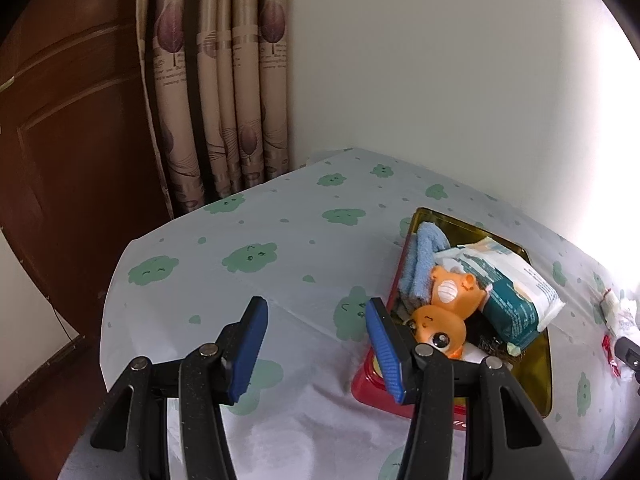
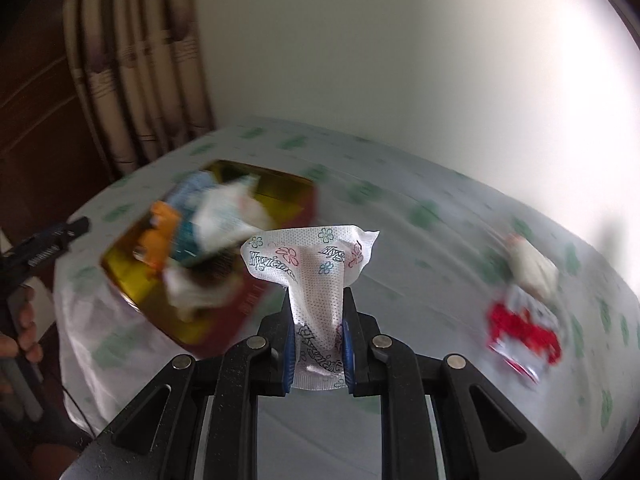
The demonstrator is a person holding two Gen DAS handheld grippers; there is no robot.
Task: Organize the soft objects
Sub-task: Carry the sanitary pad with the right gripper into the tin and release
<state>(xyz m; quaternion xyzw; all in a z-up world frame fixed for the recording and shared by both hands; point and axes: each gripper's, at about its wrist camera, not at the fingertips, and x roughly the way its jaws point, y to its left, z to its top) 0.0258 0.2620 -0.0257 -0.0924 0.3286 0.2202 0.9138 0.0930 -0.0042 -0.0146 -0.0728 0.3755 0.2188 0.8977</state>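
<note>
A red tin with a gold inside (image 1: pixel 538 380) stands on the table and holds a blue cloth (image 1: pixel 424 260), two orange toy heads (image 1: pixel 440 320) and a white and teal wipes pack (image 1: pixel 512 284). My left gripper (image 1: pixel 316 312) is open and empty, just left of the tin. My right gripper (image 2: pixel 318 300) is shut on a white flowered tissue packet (image 2: pixel 316 264) and holds it above the table, right of the tin (image 2: pixel 132 280). The right wrist view is blurred.
A white cloth with green clouds (image 1: pixel 260 248) covers the table. A red and white packet (image 2: pixel 524 328) and a white item (image 2: pixel 532 264) lie at the right. A curtain (image 1: pixel 220 100) and a brown door (image 1: pixel 68 140) stand behind.
</note>
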